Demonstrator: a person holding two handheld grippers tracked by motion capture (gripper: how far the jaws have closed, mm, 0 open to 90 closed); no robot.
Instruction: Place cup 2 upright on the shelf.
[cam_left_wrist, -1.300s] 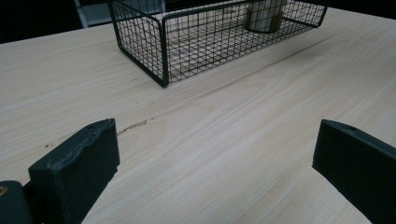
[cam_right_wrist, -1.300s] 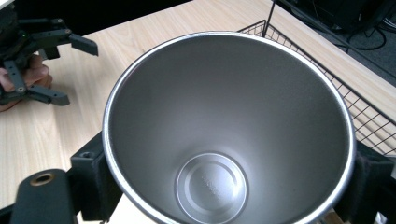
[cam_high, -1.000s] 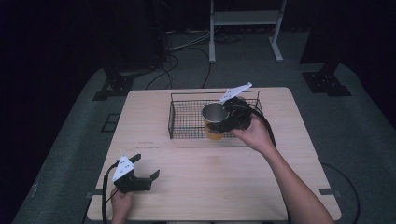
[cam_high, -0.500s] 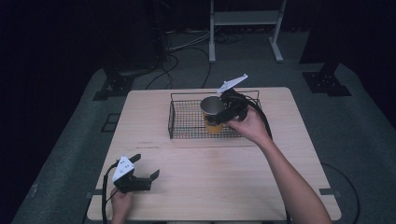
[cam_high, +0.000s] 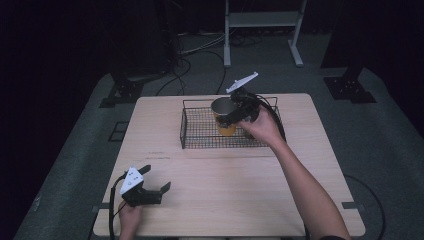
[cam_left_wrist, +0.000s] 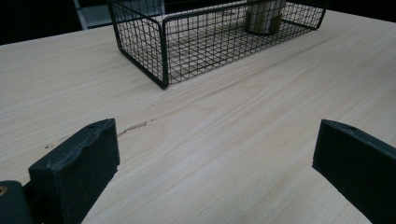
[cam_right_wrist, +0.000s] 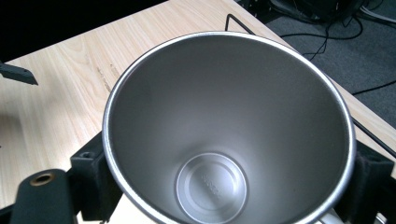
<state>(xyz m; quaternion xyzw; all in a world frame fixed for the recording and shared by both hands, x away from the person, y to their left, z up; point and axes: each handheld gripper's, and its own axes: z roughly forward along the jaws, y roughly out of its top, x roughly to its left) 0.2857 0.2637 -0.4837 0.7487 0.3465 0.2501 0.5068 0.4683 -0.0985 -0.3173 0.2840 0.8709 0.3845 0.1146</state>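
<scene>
Nearest you, your left claw (cam_high: 159, 191) is resting on the bench (cam_high: 240, 200) at its near left corner, jaws standing well apart with nothing between them. It is pointing across bare wood toward the basket (cam_high: 200, 135), which is sitting well apart from it at the far middle of the bench.

Farther out, your right claw (cam_high: 231, 117) is clamping the cup (cam_high: 223, 116) by its sides, one jaw on each side of the steel wall just below the rim. The cup is upright, long axis vertical, mouth open toward the right gripper camera (cam_right_wrist: 229, 126). You are holding it over the basket's right half; whether its base is touching the wire floor cannot be told from these views.

The deciding relation: the cup is already inside the basket's outline, so any setting-down runs straight along the cup's own axis. Your right hand is the nearer one by far.

Count: one cup, one basket, two claws, one bench.
</scene>
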